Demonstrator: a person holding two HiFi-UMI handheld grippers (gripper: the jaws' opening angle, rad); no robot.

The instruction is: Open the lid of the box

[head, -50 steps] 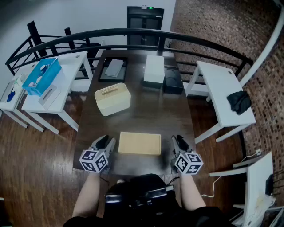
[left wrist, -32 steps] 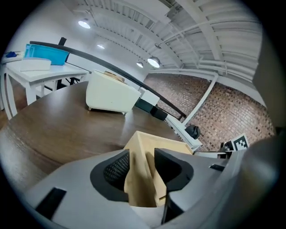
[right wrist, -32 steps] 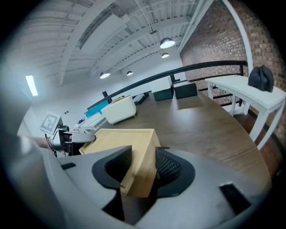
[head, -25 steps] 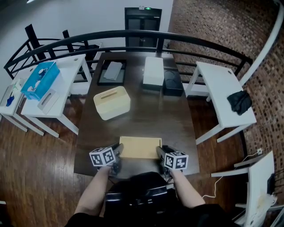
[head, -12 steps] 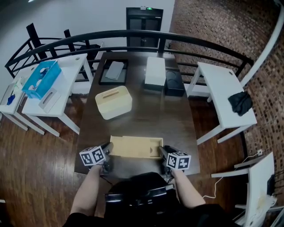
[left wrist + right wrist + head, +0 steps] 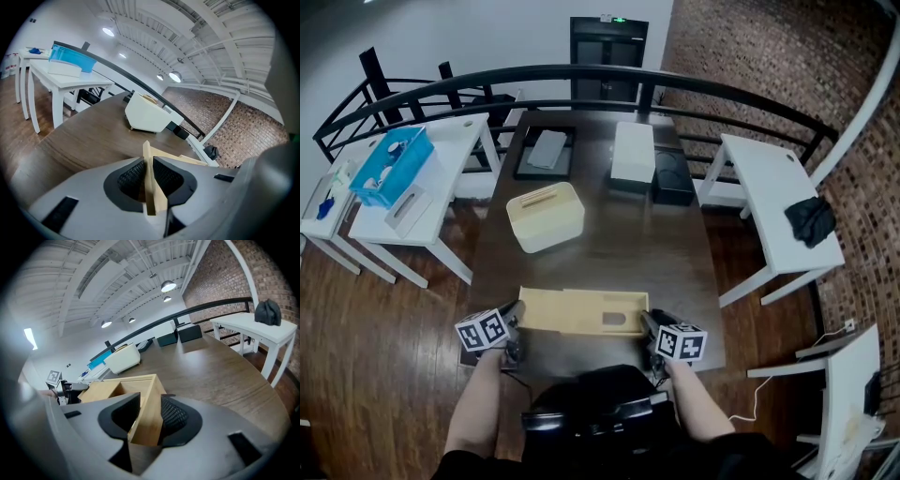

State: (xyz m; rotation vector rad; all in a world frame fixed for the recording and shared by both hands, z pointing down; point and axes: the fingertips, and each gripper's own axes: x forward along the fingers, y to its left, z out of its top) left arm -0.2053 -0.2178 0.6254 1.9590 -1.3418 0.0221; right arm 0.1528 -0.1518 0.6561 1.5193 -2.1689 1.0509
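At the counter's (image 6: 609, 253) near edge, the left tool (image 6: 512, 317), jaws just closing, pinches the lid (image 6: 558, 309), slid partly left. The right tool (image 6: 650, 324) grips the box's (image 6: 149, 404) right wall. The pull is best kept level, with the box steadied.

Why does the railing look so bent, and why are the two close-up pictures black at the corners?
Head view: the wide lens bows the railing; faint sheen on the table. Left gripper view: fisheye leaves a black rim, ceiling lamps flare, the nearby lid looks soft. Right gripper view: same rim, the near box edge soft.
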